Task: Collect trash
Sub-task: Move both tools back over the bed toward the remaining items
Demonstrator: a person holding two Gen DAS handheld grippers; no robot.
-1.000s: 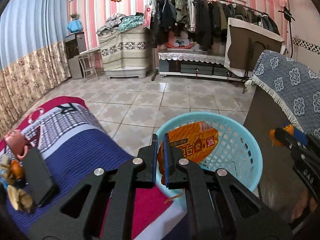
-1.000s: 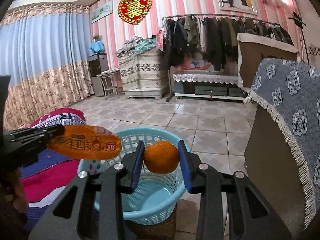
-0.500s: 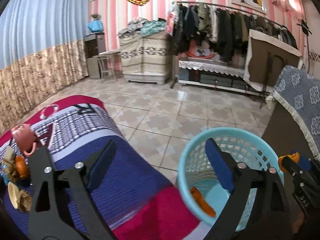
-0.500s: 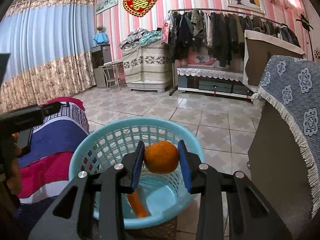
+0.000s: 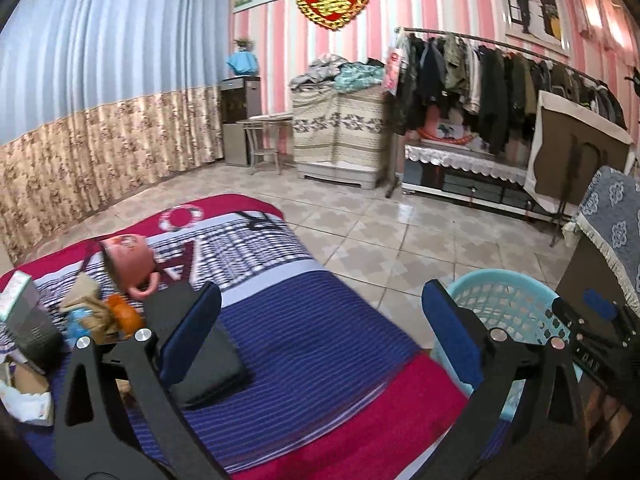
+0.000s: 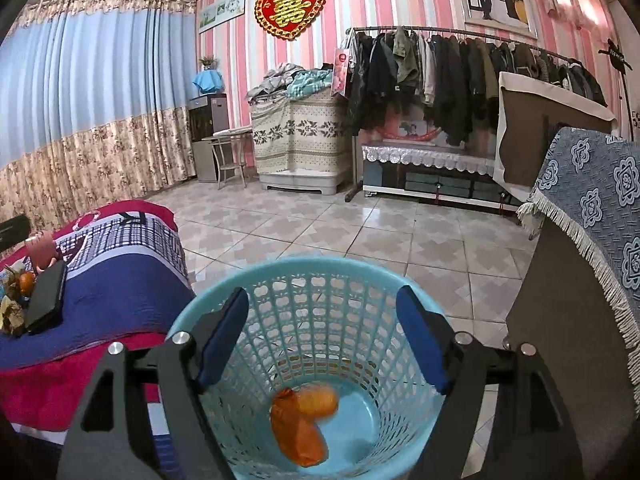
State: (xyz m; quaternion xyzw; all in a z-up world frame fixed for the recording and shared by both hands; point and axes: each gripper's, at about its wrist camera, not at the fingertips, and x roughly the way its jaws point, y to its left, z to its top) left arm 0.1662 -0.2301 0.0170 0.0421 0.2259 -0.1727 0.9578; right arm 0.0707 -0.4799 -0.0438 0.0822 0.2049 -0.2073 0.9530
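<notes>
Basket [image 6: 320,300]: lower centre, right wrist view; orange fruit [image 6: 320,400] and orange wrapper [image 6: 298,436] lie inside.
Right tongs [image 6: 320,336]: jaws opening, nothing between.
Left tongs [image 5: 320,328]: opening, empty, over bed [image 5: 320,344].

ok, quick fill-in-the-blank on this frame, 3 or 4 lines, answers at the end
1. The orange wrapper and the orange fruit lie at the bottom of the light blue ____.
2. Between the opening jaws of the right gripper there is ____.
3. On the striped blanket, the black flat case lies just in front of a pink ____.
4. The left gripper holds ____.

Missing words: basket; nothing; mug; nothing
</notes>
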